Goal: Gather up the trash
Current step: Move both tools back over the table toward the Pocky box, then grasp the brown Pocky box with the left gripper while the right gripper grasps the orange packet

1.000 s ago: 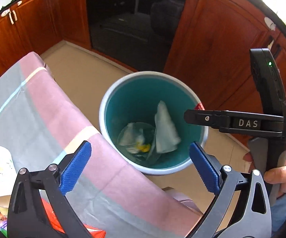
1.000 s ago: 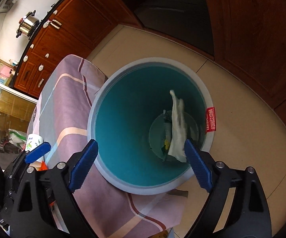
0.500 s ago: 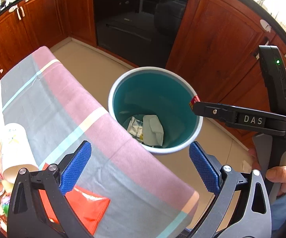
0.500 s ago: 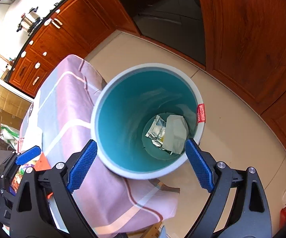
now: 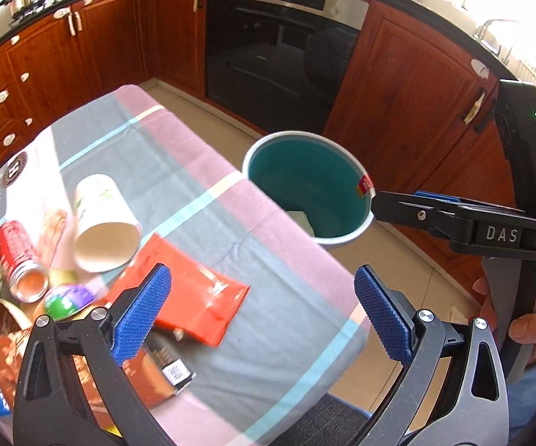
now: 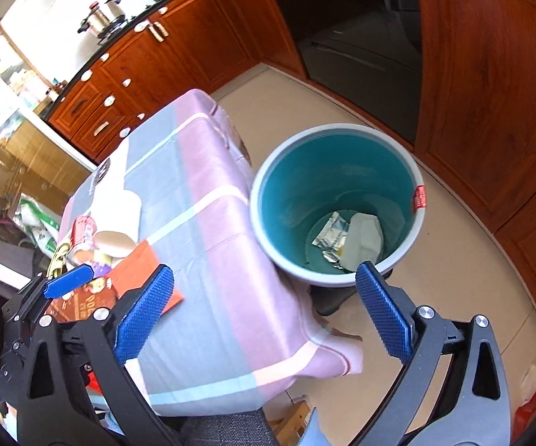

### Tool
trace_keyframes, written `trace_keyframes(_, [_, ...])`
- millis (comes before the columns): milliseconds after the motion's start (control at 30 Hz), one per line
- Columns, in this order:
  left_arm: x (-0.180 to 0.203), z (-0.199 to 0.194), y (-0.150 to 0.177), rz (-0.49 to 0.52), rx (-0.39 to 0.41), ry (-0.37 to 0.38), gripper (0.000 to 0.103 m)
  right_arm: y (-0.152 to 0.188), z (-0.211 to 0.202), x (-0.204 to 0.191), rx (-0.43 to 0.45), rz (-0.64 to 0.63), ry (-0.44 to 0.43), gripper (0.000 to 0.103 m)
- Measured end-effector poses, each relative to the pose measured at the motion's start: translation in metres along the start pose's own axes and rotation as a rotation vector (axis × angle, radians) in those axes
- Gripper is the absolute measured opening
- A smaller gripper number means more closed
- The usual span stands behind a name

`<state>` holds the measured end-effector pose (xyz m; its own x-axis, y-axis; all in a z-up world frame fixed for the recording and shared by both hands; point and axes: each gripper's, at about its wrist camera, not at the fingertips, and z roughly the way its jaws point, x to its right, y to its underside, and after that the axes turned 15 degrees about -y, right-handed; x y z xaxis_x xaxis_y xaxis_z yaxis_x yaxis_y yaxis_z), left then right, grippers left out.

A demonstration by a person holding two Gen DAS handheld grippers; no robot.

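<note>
A teal bin with a white rim (image 5: 357,165) (image 6: 409,171) stands on the floor beside the table. White paper (image 6: 364,234) and a silver wrapper (image 6: 329,232) lie in its bottom. My left gripper (image 5: 264,314) is open and empty above the table's near end. My right gripper (image 6: 264,314) is open and empty above the table edge and bin; it also shows in the left wrist view (image 5: 409,210). On the table lie a red packet (image 5: 197,297), a white paper cup (image 5: 100,219), a red can (image 5: 17,254) and a brown carton (image 5: 134,371).
The table wears a pink, grey and blue striped cloth (image 5: 201,193). Wooden cabinets (image 5: 409,119) and a black oven (image 5: 279,52) ring the beige floor (image 6: 465,267). A green-purple ball (image 5: 67,299) and more litter sit at the table's left end.
Both grippers have pulled up and back from over the bin toward the table. The white paper that was falling now lies in the bin. Table litter has come into view.
</note>
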<state>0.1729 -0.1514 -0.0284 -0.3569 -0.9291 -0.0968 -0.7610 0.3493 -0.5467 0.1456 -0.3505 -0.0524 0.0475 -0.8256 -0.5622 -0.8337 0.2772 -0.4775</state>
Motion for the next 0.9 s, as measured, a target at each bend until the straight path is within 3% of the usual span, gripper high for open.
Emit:
trace_keyframes(200, [-0.051, -0.021, 0.038, -0.046, -0.002, -0.087, 0.099, 0.019, 0.019, -0.044, -0.065, -0.067, -0.029, 0.094])
trace_keyframes(400, [-0.127, -0.041, 0.085, -0.154, -0.031, -0.167, 0.099, 0.038, 0.055, -0.086, -0.149, -0.137, -0.057, 0.094])
trace_keyframes(533, [-0.169, -0.042, 0.112, -0.217, -0.065, -0.187, 0.099, 0.050, 0.082, -0.110, -0.202, -0.163, -0.070, 0.094])
trace_keyframes(633, [-0.191, -0.040, 0.130, -0.263, -0.085, -0.158, 0.099, 0.063, 0.096, -0.129, -0.228, -0.217, -0.076, 0.094])
trace_keyframes(733, [-0.200, -0.035, 0.138, -0.310, -0.095, -0.076, 0.099, 0.079, 0.109, -0.142, -0.250, -0.276, -0.030, 0.094])
trace_keyframes(900, [-0.198, -0.027, 0.137, -0.290, -0.097, 0.013, 0.099, 0.093, 0.119, -0.140, -0.286, -0.255, -0.024, 0.094])
